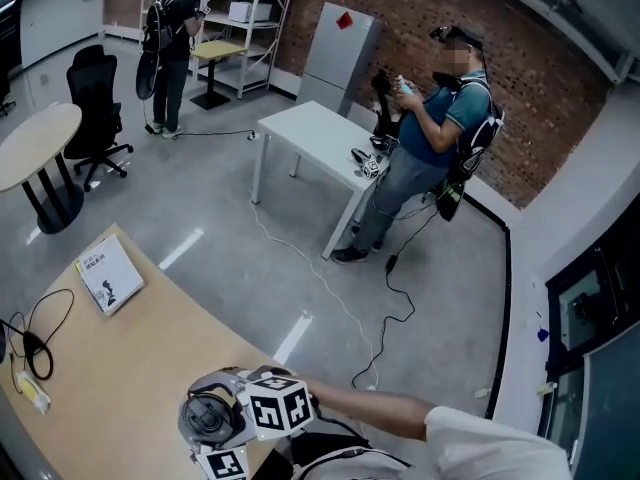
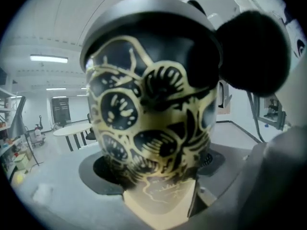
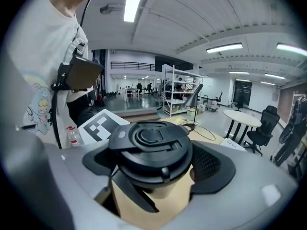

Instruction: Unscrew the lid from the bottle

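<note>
Holding the patterned bottle (image 2: 144, 109) over the wooden tabletop's (image 1: 130, 368) near edge: left tool (image 2: 156, 169) clamped on its body, right tool (image 3: 153, 164) closed round its black lid (image 3: 151, 145). Seemingly at the unscrewing itself. Next, probably: twist lid against body without loosening either hold.

Blurred dark blob (image 2: 254, 51) hides pt. of bottle (image 2: 153, 119), I can't tell what it is; book (image 1: 110, 273) print too small.
</note>
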{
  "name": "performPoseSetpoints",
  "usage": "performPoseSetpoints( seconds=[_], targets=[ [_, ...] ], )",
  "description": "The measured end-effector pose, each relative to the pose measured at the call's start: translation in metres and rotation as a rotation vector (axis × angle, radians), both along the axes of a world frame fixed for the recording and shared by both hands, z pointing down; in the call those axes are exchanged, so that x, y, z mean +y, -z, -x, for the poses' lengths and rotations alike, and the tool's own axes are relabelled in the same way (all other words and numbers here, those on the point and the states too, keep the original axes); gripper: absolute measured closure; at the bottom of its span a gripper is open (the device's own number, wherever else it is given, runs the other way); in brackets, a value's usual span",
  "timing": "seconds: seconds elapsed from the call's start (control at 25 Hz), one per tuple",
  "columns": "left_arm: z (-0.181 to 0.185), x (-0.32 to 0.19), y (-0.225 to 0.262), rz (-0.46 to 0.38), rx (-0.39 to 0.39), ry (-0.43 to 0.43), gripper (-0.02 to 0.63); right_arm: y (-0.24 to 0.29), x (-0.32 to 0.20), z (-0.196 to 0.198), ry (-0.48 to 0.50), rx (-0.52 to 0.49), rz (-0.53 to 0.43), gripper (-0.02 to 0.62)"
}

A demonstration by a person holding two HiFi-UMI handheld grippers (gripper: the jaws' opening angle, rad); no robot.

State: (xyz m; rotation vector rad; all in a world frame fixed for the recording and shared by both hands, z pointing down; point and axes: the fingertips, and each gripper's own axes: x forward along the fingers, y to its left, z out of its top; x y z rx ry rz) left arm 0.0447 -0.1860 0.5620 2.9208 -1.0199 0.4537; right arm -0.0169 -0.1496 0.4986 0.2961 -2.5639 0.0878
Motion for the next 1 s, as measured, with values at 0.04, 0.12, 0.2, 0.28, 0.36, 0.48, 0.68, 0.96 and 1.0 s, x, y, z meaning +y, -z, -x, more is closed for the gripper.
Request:
performPoseSetpoints(
  seconds=[0.04, 0.12, 0.2, 0.28, 0.36, 0.48, 0.68, 0.96, 1.0],
  targets=[
    [-0.007, 0.007, 0.005, 0.001, 0.006, -0.008, 0.198, 0.005, 0.005, -0.008, 0.006, -0.025, -0.002, 0.132],
    [-0.017, 0.02, 0.016, 0.0, 0.011, -0.018, 0.196, 0.016, 0.02, -0.023, 0.026, -0.072, -0.01, 0.132],
    [-0.025, 0.035, 0.028, -0.002, 0.01, -0.026, 0.195, 0.032, 0.038, -0.034, 0.06, -0.11, -0.012, 0.133],
    [-0.032, 0.05, 0.041, -0.005, 0.007, -0.033, 0.193, 0.048, 0.053, -0.039, 0.106, -0.133, -0.01, 0.135],
    [-0.038, 0.066, 0.053, -0.005, 0.003, -0.043, 0.193, 0.059, 0.067, -0.042, 0.146, -0.148, -0.008, 0.137],
    [-0.04, 0.094, 0.066, 0.01, -0.001, -0.073, 0.192, 0.075, 0.095, -0.042, 0.256, -0.203, 0.019, 0.146],
    [-0.052, 0.1, 0.078, 0.064, 0.012, -0.163, 0.193, 0.097, 0.1, -0.064, 0.397, -0.183, 0.034, 0.189],
    [0.019, 0.081, 0.123, -0.105, -0.103, 0.095, 0.196, 0.144, 0.097, 0.02, 0.238, -0.109, -0.179, 0.113],
    [0.029, 0.081, 0.122, -0.091, -0.116, 0.119, 0.196, 0.146, 0.097, 0.031, 0.225, -0.099, -0.188, 0.108]
  ],
)
